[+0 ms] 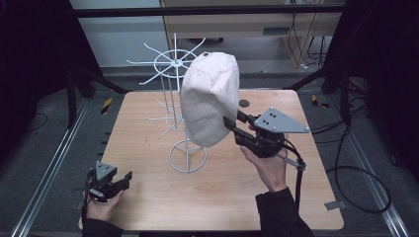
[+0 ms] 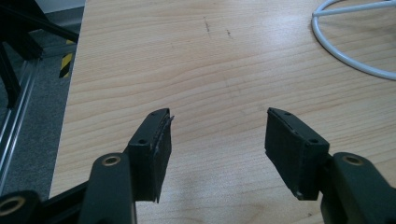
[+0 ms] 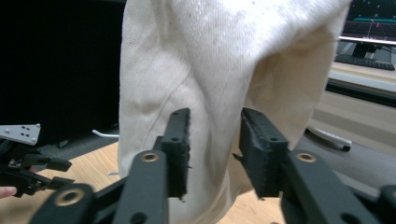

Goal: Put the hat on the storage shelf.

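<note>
We judge the cream cap (image 1: 210, 98) hangs high on the white wire rack (image 1: 174, 64) so our right tongs (image 1: 232, 126) can reach its lower edge; their jaws straddle a fold of cloth, though we cannot tell whether they pinch it. Our left tongs (image 1: 123, 178) rest apart near the table (image 1: 222, 197) edge, well clear of the cap.

I see a worktop (image 1: 148, 148) of pale wood with fine grain and a matt, smooth face. The stand (image 1: 174, 64) looks like thin wire coated glossy white. The cap (image 1: 210, 98) is cream woven cloth, soft and creased, with stitched seams. My right claw (image 3: 212, 140) carries matt black, finely ribbed pads (image 3: 180, 140).
</note>
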The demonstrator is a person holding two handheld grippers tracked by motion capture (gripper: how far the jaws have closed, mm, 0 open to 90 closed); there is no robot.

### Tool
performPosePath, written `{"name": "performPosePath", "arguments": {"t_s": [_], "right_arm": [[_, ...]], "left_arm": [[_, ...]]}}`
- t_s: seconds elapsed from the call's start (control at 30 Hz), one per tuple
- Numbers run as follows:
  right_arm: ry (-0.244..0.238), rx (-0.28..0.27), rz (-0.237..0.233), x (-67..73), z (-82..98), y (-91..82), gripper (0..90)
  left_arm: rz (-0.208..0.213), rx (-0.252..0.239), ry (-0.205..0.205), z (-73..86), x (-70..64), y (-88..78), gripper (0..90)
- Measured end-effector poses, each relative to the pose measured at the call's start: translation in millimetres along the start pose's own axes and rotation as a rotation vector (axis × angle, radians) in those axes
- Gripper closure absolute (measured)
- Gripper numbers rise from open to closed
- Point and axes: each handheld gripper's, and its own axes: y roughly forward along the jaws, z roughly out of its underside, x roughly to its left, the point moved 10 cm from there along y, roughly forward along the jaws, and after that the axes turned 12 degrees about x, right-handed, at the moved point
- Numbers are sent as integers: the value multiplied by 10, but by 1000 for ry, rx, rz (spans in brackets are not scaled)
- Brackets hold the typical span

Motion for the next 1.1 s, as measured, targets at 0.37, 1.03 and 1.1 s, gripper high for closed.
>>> {"name": "performPosePath", "arguments": {"t_s": [0.37, 1.03, 1.1], "right_arm": [[72, 34, 58, -207, 491, -154, 249], [187, 291, 155, -685, 1951, -171, 165], [201, 323, 176, -747, 2090, -198, 165]], "left_arm": [[6, 3, -2, 6, -6, 9, 407], [48, -22, 15, -9, -66, 16, 345], [54, -24, 19, -10, -73, 16, 339]]}}
